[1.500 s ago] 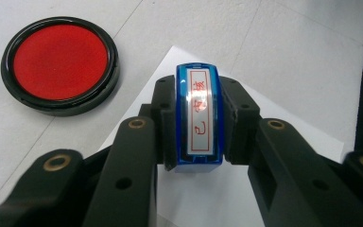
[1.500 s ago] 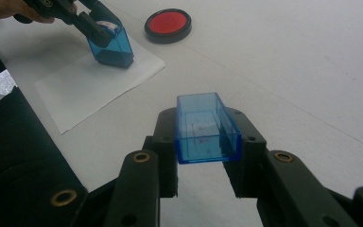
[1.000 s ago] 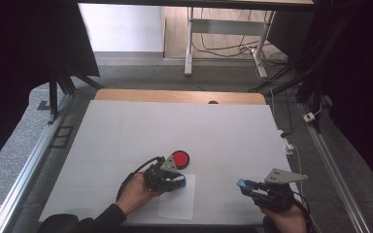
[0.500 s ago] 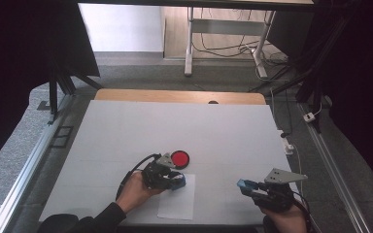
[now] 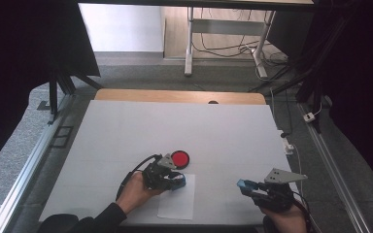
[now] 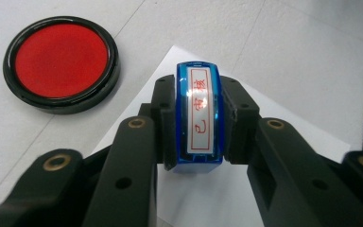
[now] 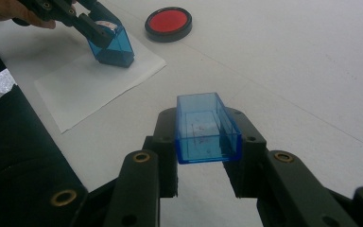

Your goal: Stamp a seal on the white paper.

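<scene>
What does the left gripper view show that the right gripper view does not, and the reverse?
Left gripper view: the red-lettered white label on the blue plastic stamp clamped in the left gripper. Right gripper view: the hollow blue plastic cap in the right gripper. Both: that stamp, the round red ink pad, the white paper sheet.

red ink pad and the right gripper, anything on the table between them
Bare table, seen in the high view. The paper and stamp lie left of the line from ink pad to right gripper.
</scene>
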A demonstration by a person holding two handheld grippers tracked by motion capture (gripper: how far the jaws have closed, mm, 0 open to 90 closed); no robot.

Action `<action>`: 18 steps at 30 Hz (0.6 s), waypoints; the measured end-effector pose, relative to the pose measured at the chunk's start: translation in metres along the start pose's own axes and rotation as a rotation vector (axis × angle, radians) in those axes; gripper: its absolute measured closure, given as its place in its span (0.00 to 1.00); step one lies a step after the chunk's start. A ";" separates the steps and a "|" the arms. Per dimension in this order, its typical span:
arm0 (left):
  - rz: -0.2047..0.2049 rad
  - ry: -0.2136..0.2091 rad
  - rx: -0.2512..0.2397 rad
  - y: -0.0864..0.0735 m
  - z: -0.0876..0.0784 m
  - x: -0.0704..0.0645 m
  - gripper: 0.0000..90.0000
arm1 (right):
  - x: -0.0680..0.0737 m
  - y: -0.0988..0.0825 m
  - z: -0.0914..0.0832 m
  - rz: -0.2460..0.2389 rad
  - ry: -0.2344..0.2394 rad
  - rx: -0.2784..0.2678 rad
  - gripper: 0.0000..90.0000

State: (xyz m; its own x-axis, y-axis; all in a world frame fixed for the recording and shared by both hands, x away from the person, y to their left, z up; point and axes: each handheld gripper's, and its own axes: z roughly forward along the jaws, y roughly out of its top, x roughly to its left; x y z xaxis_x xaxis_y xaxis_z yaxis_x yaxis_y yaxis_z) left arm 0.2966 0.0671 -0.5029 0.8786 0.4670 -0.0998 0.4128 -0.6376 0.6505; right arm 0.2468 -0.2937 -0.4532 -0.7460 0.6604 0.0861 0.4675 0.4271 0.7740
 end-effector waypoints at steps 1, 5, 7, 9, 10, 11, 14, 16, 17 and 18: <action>0.009 0.010 0.007 0.000 0.000 -0.002 0.79 | 0.000 0.000 0.000 0.000 0.000 0.000 0.77; 0.014 0.018 0.007 0.000 0.000 -0.003 0.79 | 0.000 0.000 0.000 0.000 0.000 0.000 0.77; 0.004 0.007 0.003 0.000 0.000 -0.001 0.79 | 0.000 0.000 0.000 0.000 0.000 0.001 0.77; -0.009 -0.005 -0.001 0.000 0.000 0.001 0.78 | 0.000 0.000 0.000 -0.001 0.000 0.002 0.77; -0.015 -0.015 -0.001 0.000 0.000 0.003 0.79 | 0.000 0.000 0.000 0.000 0.001 0.002 0.77; -0.024 -0.025 -0.002 -0.001 0.000 0.005 0.78 | 0.000 0.000 0.000 0.000 0.000 0.002 0.77; -0.046 -0.054 -0.008 -0.001 0.000 0.010 0.78 | 0.000 0.000 0.000 0.000 0.001 0.004 0.77; -0.057 -0.065 -0.012 -0.002 0.000 0.012 0.78 | 0.000 0.000 0.000 0.001 0.001 0.003 0.77; -0.055 -0.066 -0.013 -0.002 0.000 0.012 0.78 | 0.000 0.000 0.000 0.001 0.001 0.003 0.77; -0.059 -0.063 -0.016 -0.002 0.000 0.012 0.78 | 0.000 0.000 0.000 0.001 0.001 0.003 0.77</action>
State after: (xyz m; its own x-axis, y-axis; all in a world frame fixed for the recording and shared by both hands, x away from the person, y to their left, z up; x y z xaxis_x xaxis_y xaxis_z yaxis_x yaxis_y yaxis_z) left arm 0.3060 0.0738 -0.5054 0.8667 0.4632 -0.1853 0.4605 -0.5999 0.6543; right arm 0.2472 -0.2936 -0.4535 -0.7459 0.6601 0.0881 0.4698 0.4279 0.7721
